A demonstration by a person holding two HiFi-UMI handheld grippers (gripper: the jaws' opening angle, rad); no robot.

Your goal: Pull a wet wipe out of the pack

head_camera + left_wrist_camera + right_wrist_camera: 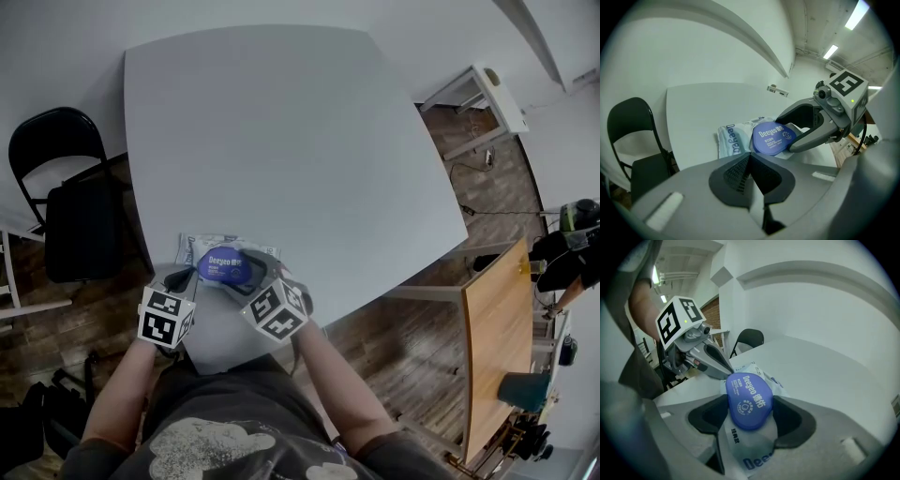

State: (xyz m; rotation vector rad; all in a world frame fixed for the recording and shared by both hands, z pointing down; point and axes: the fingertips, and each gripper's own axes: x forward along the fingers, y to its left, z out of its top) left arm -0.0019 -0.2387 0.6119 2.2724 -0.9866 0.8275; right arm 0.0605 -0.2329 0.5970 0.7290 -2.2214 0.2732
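A white wet wipe pack (202, 249) with a round blue lid (223, 267) lies at the near edge of the white table (281, 141). My right gripper (750, 405) is open, its jaws standing on either side of the blue lid (749, 399), with the pack (750, 455) running under them. My left gripper (750, 157) is shut with nothing visible between its jaws; its tip rests at the pack's near left edge, just short of the lid (771, 137). In the head view the left gripper (178, 279) and the right gripper (251, 277) flank the pack.
A black folding chair (66, 187) stands left of the table. A wooden desk (492, 347) and a white shelf unit (478, 94) are off to the right. The table's near edge runs just under both grippers, with the person's arms and torso behind them.
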